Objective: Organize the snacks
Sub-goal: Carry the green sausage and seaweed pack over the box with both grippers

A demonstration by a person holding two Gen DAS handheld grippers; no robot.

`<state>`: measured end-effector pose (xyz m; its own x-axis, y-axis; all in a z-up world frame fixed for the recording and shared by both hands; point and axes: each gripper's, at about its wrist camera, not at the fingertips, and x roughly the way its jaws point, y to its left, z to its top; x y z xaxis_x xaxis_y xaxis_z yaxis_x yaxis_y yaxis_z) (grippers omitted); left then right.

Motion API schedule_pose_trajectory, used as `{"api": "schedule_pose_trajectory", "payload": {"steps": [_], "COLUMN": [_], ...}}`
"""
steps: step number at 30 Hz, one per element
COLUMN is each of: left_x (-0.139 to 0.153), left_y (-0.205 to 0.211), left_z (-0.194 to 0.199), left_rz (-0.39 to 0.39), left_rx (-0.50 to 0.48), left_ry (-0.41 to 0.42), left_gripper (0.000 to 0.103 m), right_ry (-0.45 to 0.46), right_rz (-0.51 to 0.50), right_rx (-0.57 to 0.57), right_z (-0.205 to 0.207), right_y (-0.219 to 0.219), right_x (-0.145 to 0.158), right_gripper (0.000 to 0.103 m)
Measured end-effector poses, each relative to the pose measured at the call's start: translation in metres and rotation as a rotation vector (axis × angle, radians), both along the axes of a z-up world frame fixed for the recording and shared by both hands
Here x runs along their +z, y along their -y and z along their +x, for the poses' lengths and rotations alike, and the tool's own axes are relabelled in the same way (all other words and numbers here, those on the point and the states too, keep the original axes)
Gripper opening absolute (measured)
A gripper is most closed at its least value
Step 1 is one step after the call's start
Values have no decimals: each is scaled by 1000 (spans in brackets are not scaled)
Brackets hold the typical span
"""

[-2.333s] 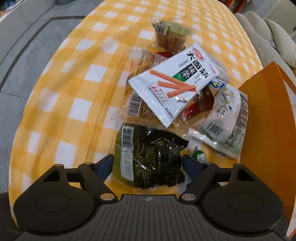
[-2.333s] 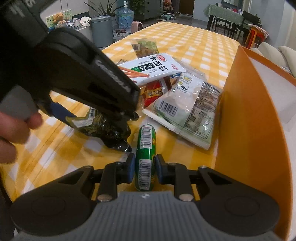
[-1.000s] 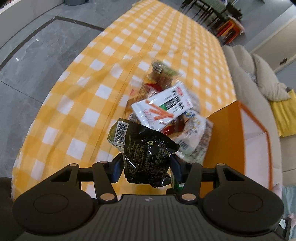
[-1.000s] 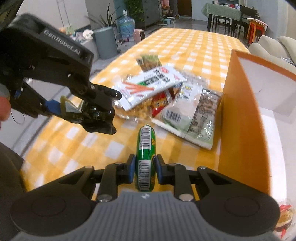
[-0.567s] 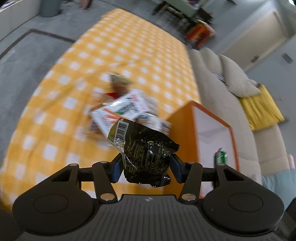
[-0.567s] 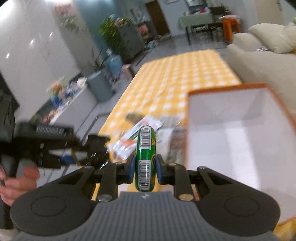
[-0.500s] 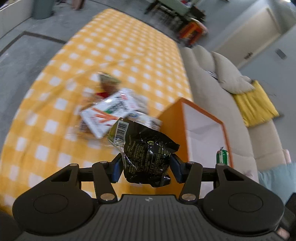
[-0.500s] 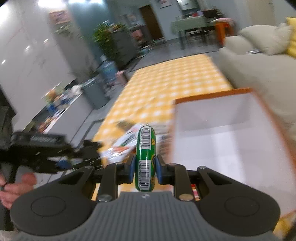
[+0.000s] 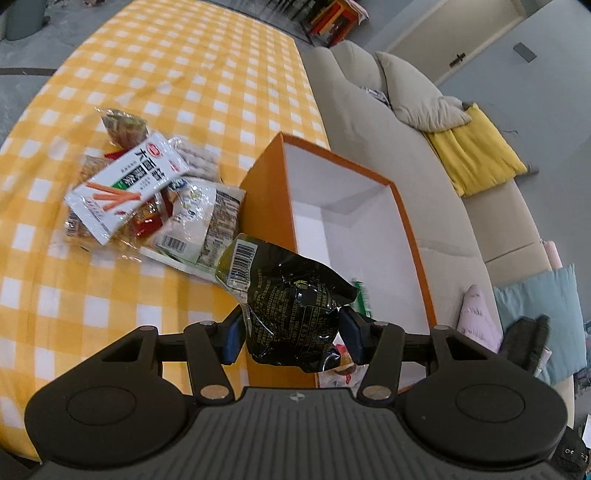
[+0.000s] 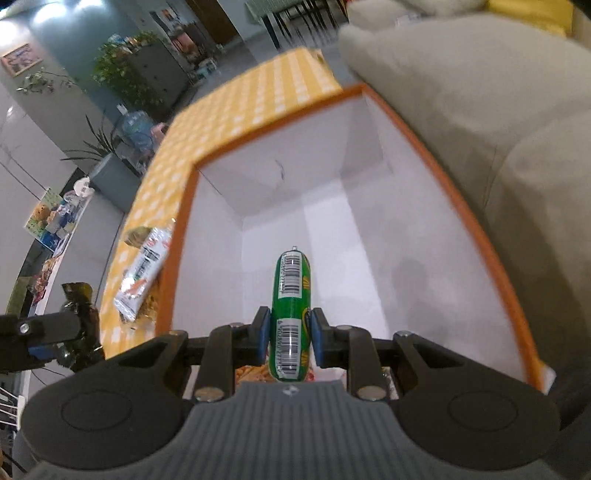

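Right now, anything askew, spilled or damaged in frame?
Nothing spilled or damaged. The black packet in the left gripper is just crumpled. Remaining snacks lie in a loose overlapping heap on the checked tablecloth beside the orange box, still unsorted.

I count: one open orange cardboard box [image 9: 264, 192]; beside box, about five loose snack packets [image 9: 125, 184]; two held snacks.

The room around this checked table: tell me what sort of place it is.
Most likely a home living and dining area. A beige sofa with cushions, one yellow, runs beside the yellow checked table; a dining table with chairs and houseplants stand farther back.
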<state>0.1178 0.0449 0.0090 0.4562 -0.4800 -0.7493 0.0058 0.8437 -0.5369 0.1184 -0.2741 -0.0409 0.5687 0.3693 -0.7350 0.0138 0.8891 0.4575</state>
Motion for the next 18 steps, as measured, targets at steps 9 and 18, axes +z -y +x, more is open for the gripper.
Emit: {"api": "schedule_pose_trajectory", "payload": {"steps": [9,18], "left_x": [-11,-16], "left_y": [-8,-16], "left_z": [5,8], "left_rz": [-15,-32], "left_rx": [-2,9], "left_ry": [-20,-40], "left_gripper": [60,60], "right_ry": [-109,-202], "right_rz": [-102,-185], "right_rx": [45,69], "right_z": [27,28], "right_y": [-21,-34], "right_x": [-28,-41], "right_gripper": [21,21]}}
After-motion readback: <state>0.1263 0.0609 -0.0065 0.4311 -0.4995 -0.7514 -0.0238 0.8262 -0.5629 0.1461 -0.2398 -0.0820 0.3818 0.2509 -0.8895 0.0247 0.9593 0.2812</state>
